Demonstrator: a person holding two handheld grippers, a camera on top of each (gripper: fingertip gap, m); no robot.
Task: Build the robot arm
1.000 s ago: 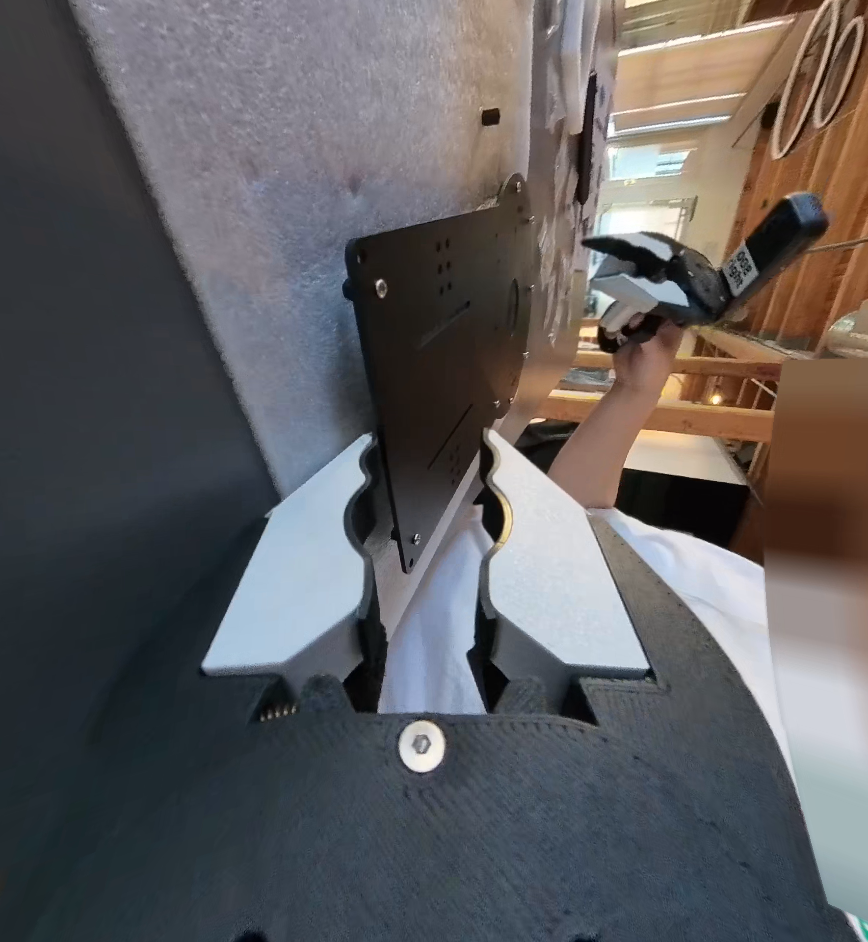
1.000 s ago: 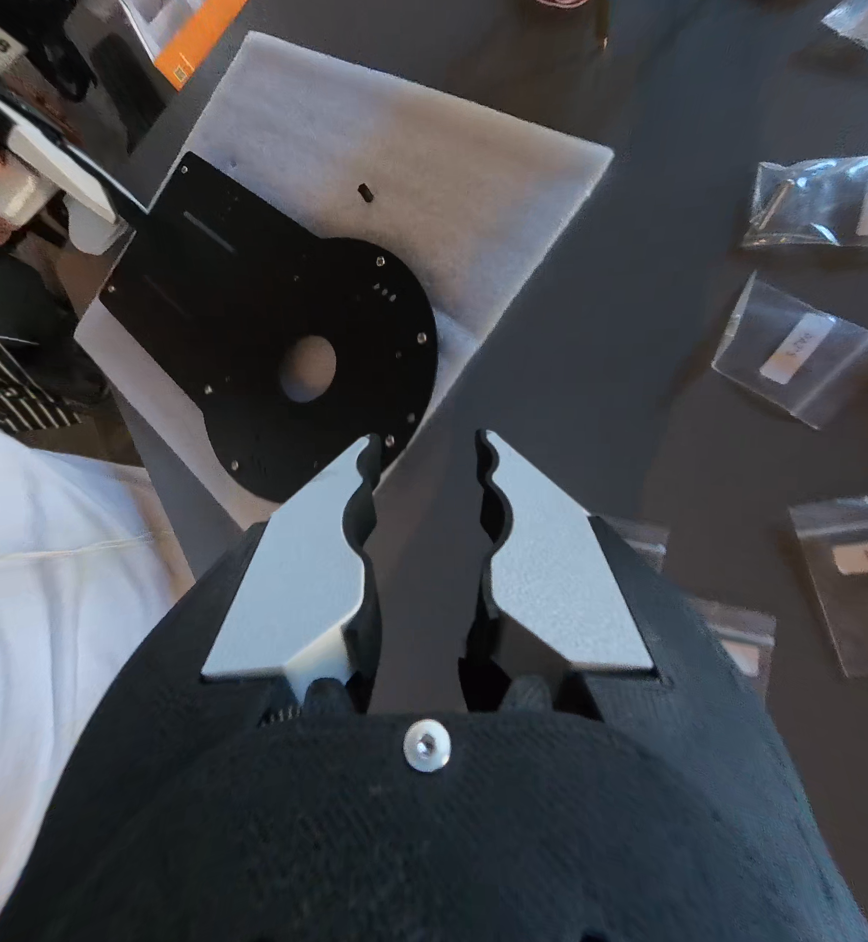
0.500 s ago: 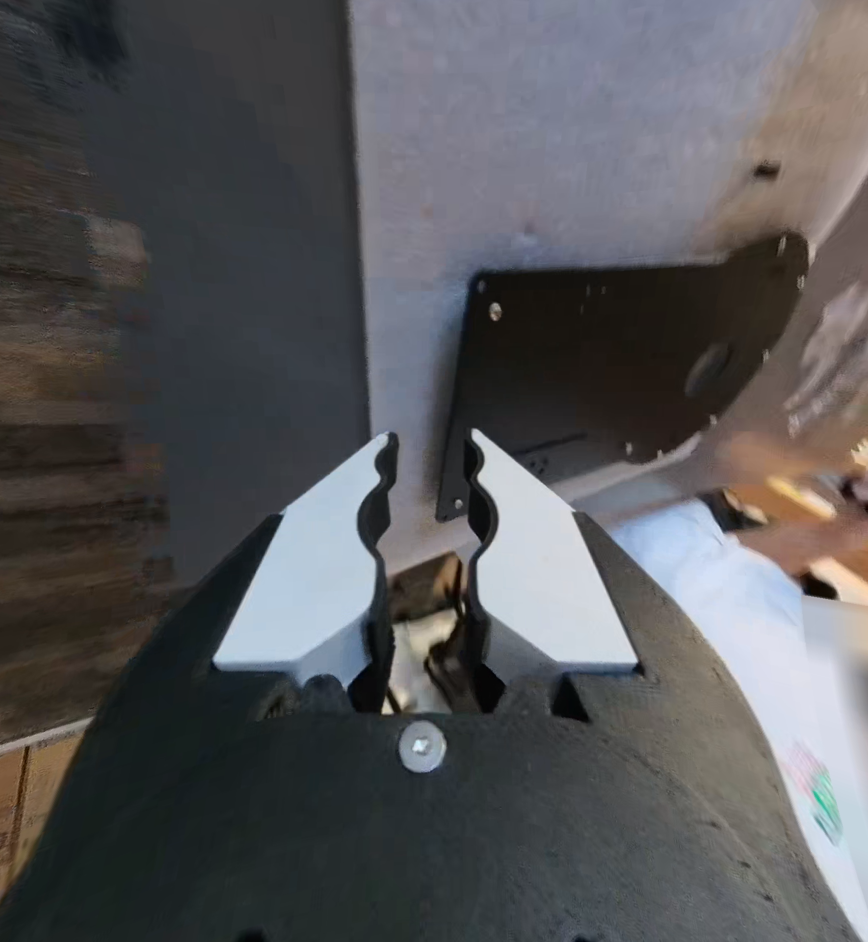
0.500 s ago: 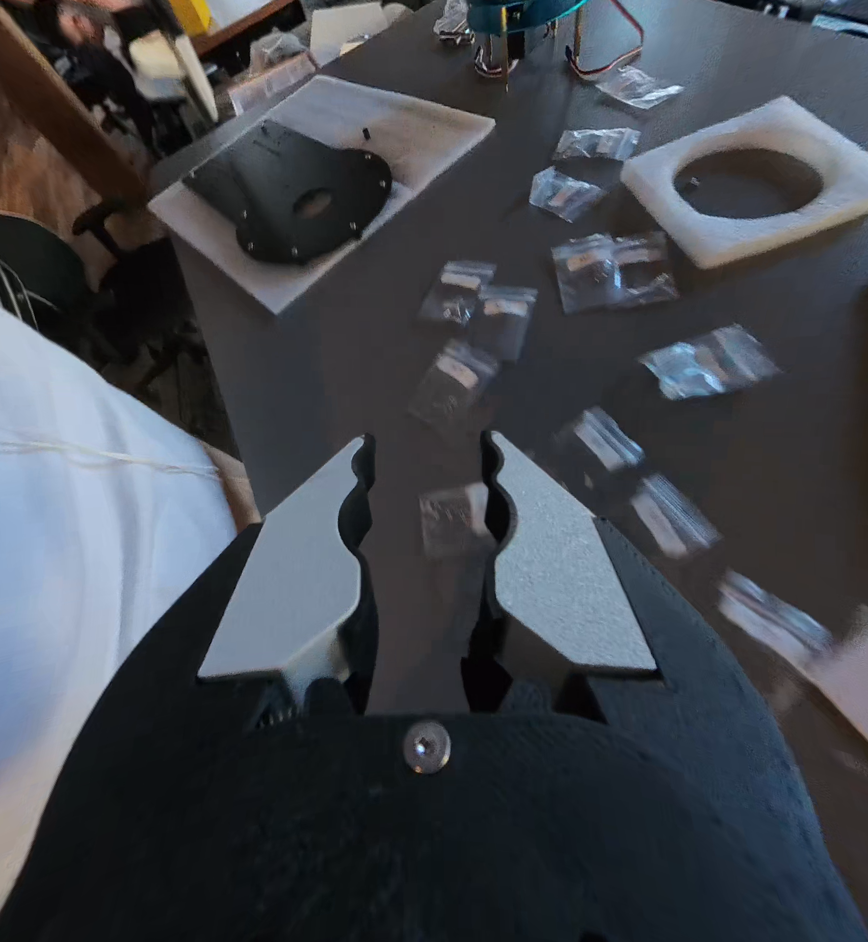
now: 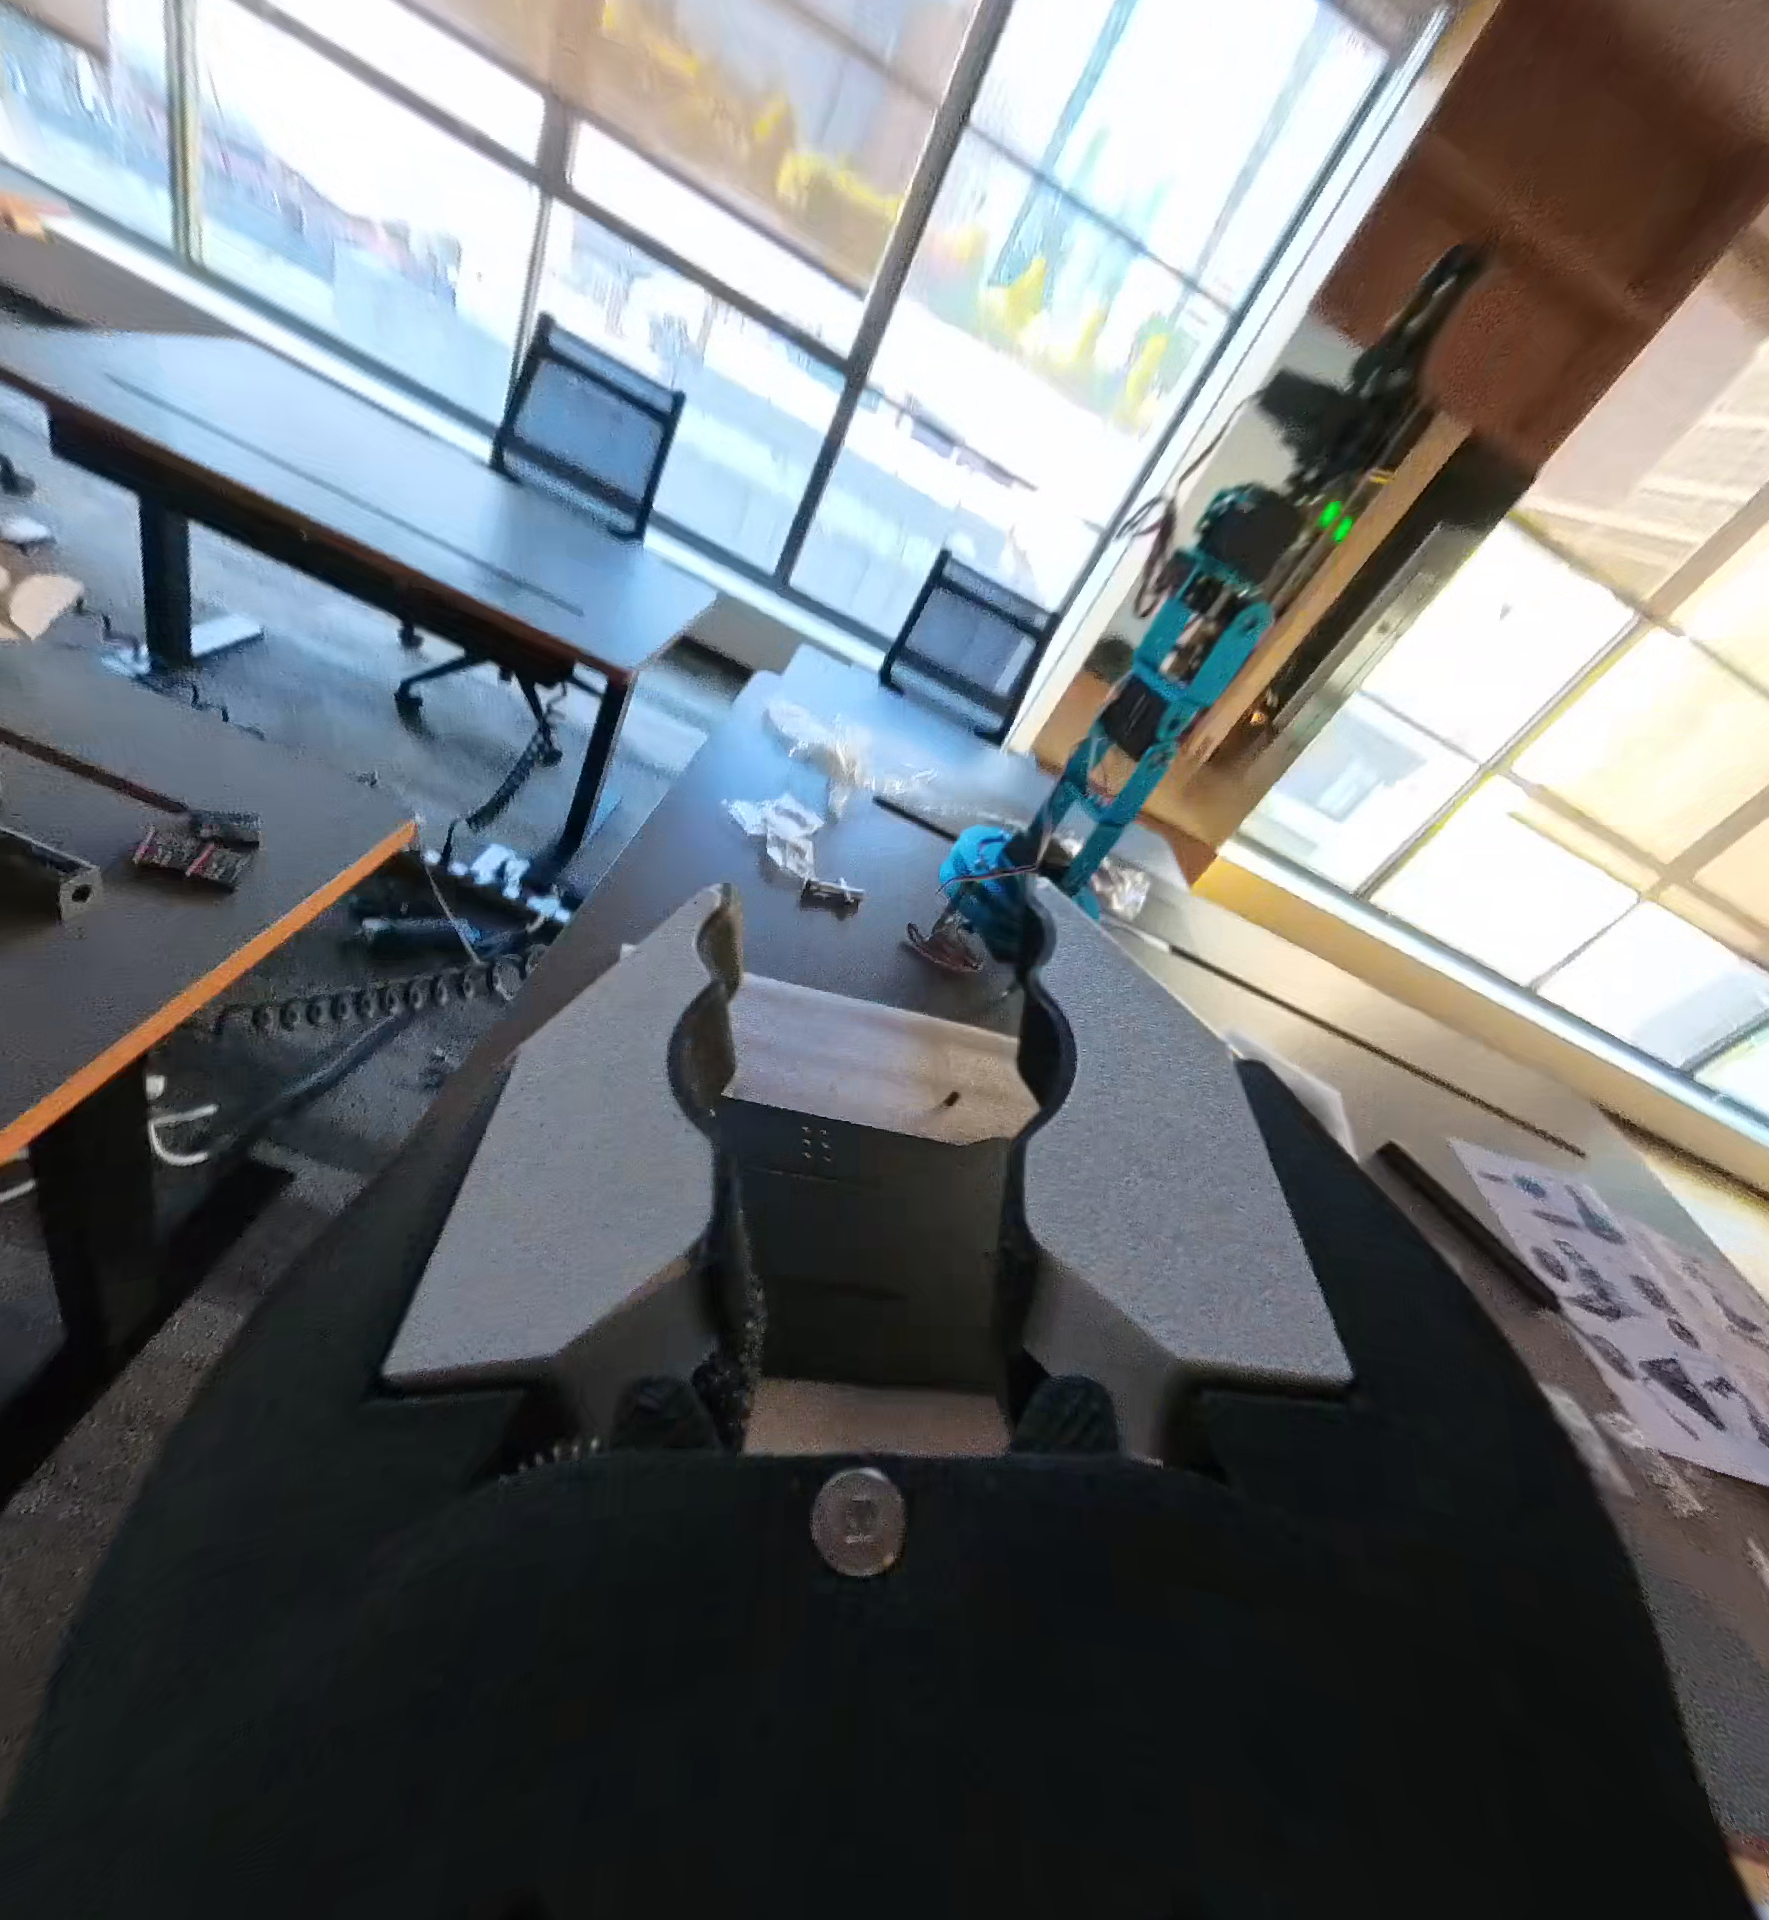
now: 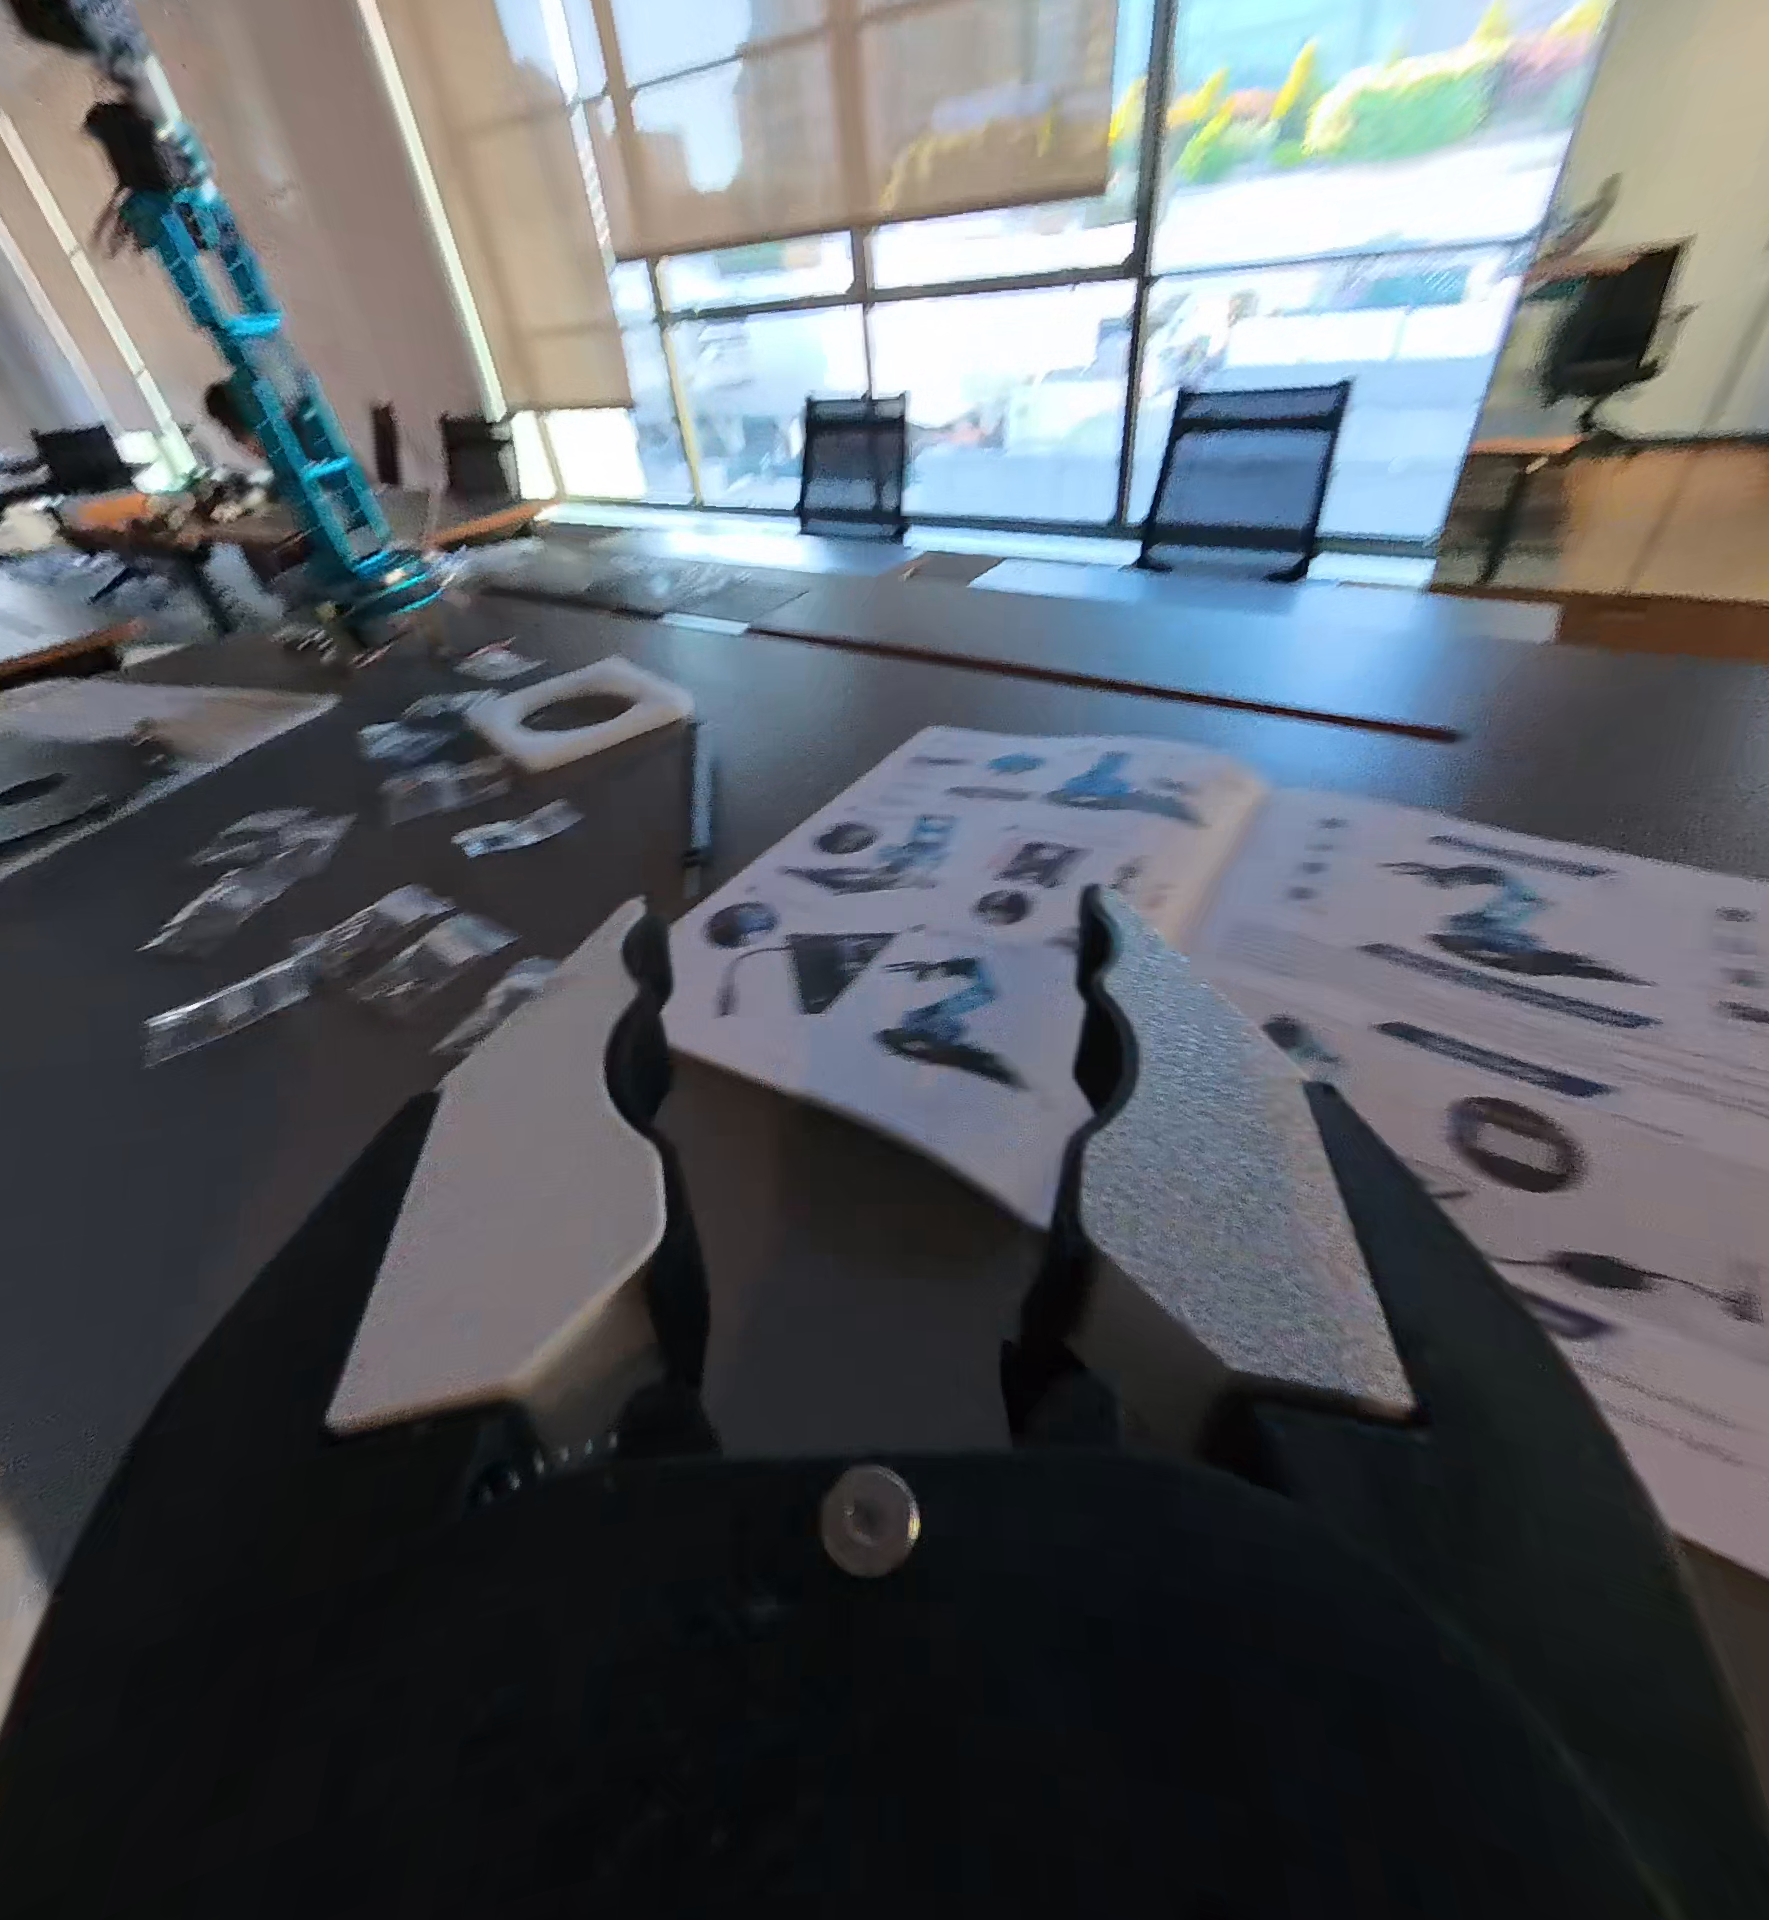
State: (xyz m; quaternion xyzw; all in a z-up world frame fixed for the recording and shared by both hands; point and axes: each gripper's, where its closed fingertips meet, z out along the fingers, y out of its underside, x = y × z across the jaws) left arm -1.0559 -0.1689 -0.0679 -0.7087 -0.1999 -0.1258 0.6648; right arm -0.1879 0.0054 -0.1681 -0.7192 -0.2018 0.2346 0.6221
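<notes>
Black plate [image 5: 864, 1226] on white foam pad [image 5: 859, 1060] lies ahead of our left hand-held gripper [image 5: 875, 925], jaws wide, empty. Our right hand-held gripper [image 6: 864, 914], equally wide, hovers over printed sheet [image 6: 963, 935] on counter [image 6: 1171, 707].

Bare dark tabletop [image 6: 1119, 707] lies open beyond the printed sheet [image 6: 1482, 1039]. Toward the left edge, parts bags [image 6: 277, 935], a white foam frame [image 6: 579, 717] and a teal robot arm [image 6: 277, 364] crowd the way.
</notes>
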